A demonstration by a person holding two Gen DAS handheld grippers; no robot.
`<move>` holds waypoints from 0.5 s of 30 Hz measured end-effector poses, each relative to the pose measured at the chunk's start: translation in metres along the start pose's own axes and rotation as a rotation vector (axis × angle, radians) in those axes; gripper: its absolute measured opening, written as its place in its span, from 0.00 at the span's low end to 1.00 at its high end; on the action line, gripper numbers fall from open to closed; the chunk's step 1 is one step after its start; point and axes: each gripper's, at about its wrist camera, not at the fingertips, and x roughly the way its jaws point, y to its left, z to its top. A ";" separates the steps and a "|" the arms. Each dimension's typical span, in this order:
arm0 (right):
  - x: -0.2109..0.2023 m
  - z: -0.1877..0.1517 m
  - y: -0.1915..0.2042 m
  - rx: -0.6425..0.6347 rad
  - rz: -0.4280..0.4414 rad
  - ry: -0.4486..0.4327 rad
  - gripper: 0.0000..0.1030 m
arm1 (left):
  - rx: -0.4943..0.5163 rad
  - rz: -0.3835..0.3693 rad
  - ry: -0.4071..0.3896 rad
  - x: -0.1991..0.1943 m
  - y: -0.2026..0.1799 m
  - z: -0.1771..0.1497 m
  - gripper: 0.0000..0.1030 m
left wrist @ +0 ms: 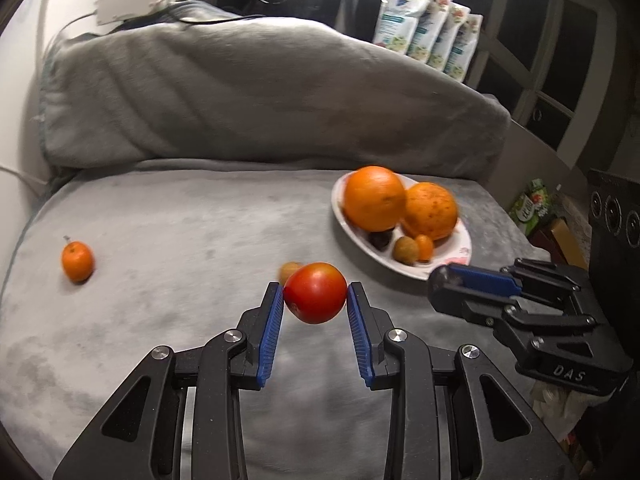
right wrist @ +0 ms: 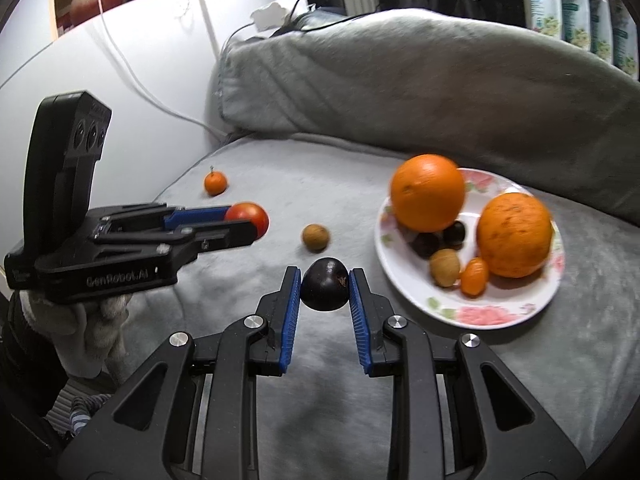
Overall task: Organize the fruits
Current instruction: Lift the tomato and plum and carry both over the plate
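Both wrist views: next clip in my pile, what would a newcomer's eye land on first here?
Probably the two held fruits: a red tomato clamped in the left gripper and a dark plum in the right gripper, both above the grey blanket. Next, the floral plate to the right, holding two big oranges and some small fruits. A small mandarin sits alone at far left.

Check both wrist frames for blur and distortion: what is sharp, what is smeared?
Left wrist view: left gripper and tomato sharp, oranges on the plate smeared. Right wrist view: dark fruit sharp, plate fruit blurred. Both bend at the fisheye edges.
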 end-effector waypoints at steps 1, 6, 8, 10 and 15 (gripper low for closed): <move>-0.003 0.000 -0.003 0.004 -0.006 -0.006 0.25 | 0.007 -0.006 0.001 0.002 -0.005 0.001 0.30; -0.017 0.001 -0.021 0.025 -0.031 -0.033 0.25 | 0.035 -0.036 0.007 0.009 -0.026 0.006 0.30; -0.022 0.003 -0.027 0.032 -0.041 -0.045 0.25 | 0.047 -0.047 0.010 0.013 -0.034 0.008 0.30; -0.027 0.005 -0.034 0.039 -0.050 -0.058 0.25 | 0.060 -0.058 0.012 0.016 -0.043 0.010 0.30; -0.035 0.010 -0.048 0.041 -0.068 -0.077 0.25 | 0.083 -0.080 0.017 0.024 -0.061 0.014 0.30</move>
